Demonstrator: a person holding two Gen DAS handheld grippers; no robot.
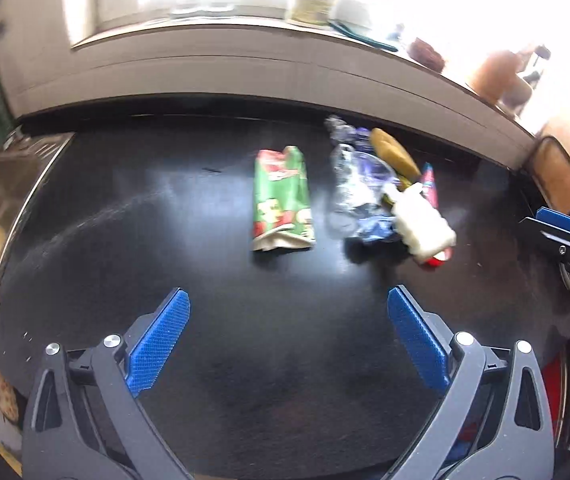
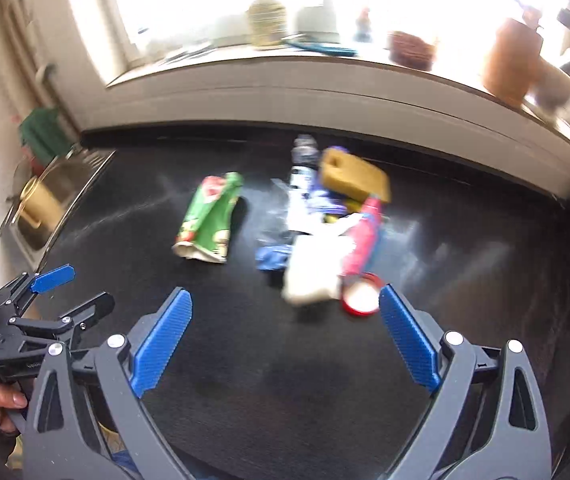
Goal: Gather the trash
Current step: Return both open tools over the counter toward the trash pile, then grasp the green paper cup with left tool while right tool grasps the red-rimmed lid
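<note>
Right wrist: both tongs point(image 2: 285, 300) gape above trash point(image 2: 325, 232).

Left gripper point(image 1: 288, 300) jaws spread wide, nothing between them, above the black countertop point(image 1: 165, 220). Green snack bag point(image 1: 283, 200) lies flat beyond the gripper. Right of the bag: crushed clear bottle point(image 1: 351, 176), yellow sponge point(image 1: 395, 152), white foam piece point(image 1: 423, 226).
</note>
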